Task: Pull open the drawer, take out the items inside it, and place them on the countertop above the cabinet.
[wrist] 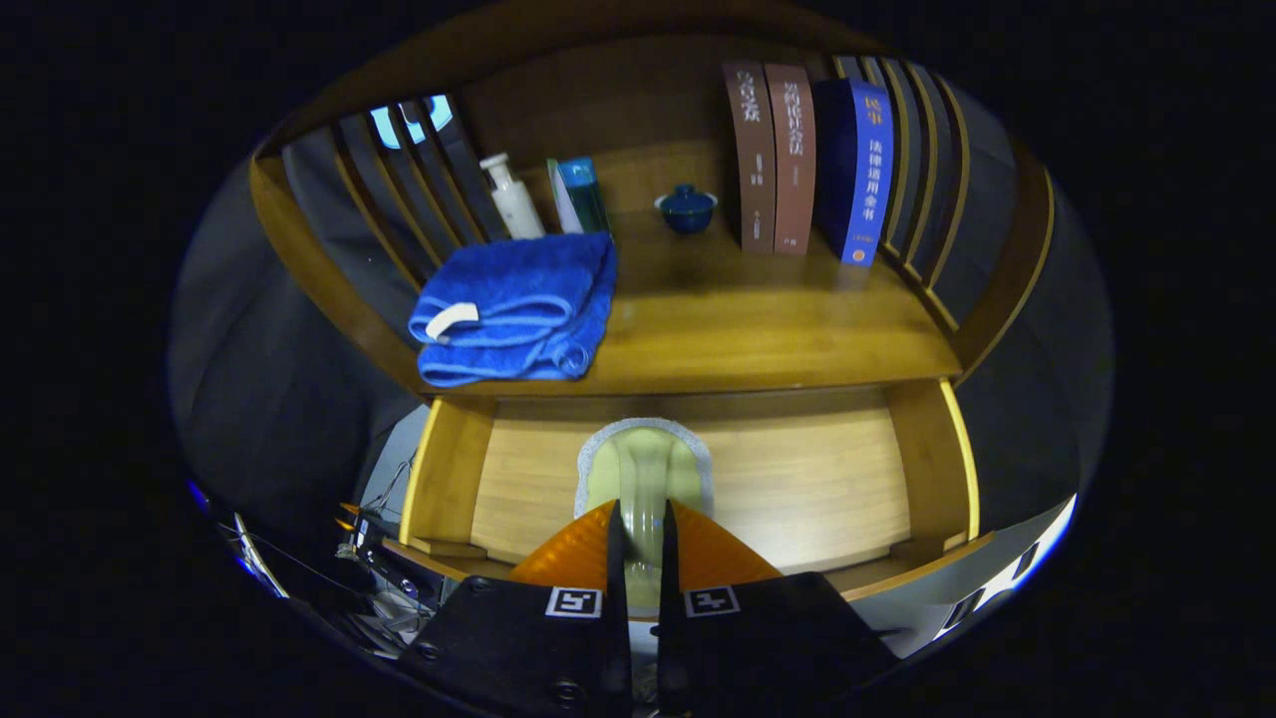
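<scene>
The wooden drawer stands pulled open below the countertop. A pale green cloth with a grey edge hangs over the drawer floor, bunched into a ridge that runs back between my fingers. My gripper is shut on that ridge, with both fingers pressed close against it. A folded blue towel lies on the countertop, beyond the fingers and to their left.
At the back of the countertop stand a white bottle, a teal box, a small blue lidded cup and three upright books. Slatted wooden rails close both sides. Cables and gear lie beside the drawer's left wall.
</scene>
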Demonstrator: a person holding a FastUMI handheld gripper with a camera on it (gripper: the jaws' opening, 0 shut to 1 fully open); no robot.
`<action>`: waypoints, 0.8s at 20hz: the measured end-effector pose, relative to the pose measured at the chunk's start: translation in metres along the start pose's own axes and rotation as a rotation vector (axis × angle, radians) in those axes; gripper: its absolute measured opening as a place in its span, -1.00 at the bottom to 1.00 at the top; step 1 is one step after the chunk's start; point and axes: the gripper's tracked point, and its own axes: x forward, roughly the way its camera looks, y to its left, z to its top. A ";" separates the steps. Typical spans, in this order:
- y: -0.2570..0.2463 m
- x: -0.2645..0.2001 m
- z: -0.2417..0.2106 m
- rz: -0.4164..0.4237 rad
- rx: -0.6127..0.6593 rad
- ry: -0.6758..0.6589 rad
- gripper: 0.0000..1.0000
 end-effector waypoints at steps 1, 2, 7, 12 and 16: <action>-0.001 -0.002 0.013 -0.002 -0.003 -0.013 -0.70; -0.003 -0.001 0.022 -0.008 0.001 -0.017 -0.70; -0.015 0.030 0.072 -0.040 0.022 -0.003 -0.70; -0.038 0.079 0.108 -0.112 0.009 0.025 -0.69; -0.046 0.113 0.114 -0.135 0.009 0.082 -0.69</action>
